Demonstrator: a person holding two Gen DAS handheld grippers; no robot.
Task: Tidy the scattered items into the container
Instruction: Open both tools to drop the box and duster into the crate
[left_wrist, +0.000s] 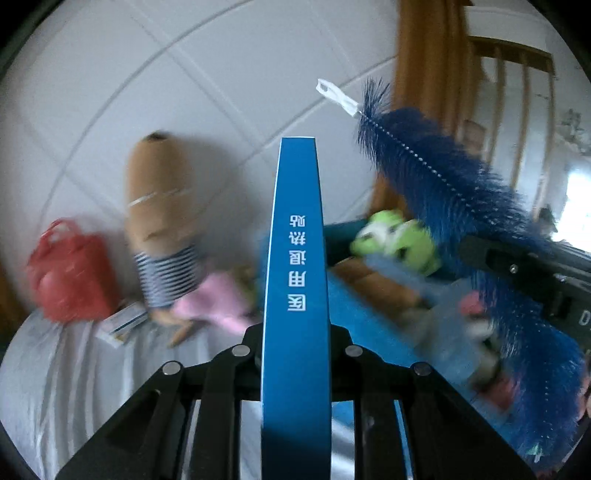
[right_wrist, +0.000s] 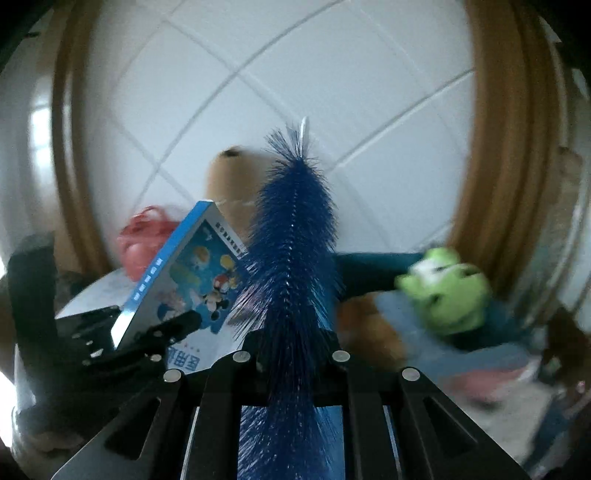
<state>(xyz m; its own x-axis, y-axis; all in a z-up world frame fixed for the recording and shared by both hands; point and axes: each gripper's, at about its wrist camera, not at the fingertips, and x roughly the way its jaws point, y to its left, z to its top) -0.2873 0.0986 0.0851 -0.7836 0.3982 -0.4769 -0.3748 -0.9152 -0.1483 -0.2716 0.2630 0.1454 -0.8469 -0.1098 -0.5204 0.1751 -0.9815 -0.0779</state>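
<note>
Holding both loads aloft near the bin (left_wrist: 369, 332): your left gripper (left_wrist: 295, 332) clamps the box (left_wrist: 295, 236), stiff and light; your right gripper (right_wrist: 291, 343) pinches the brush (right_wrist: 295, 229) by yielding bristles. Regrip its wire core.

Blue box and bottle brush held aloft

Thin blue medicine box (left_wrist: 295, 280) stands edge-on, left; bristly dark-blue bottle brush (right_wrist: 291, 266) rises just right of it.

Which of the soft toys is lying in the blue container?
The bright green frog plush lies in the blue container; the tan plush in a striped shirt stands outside on the white cloth.
</note>
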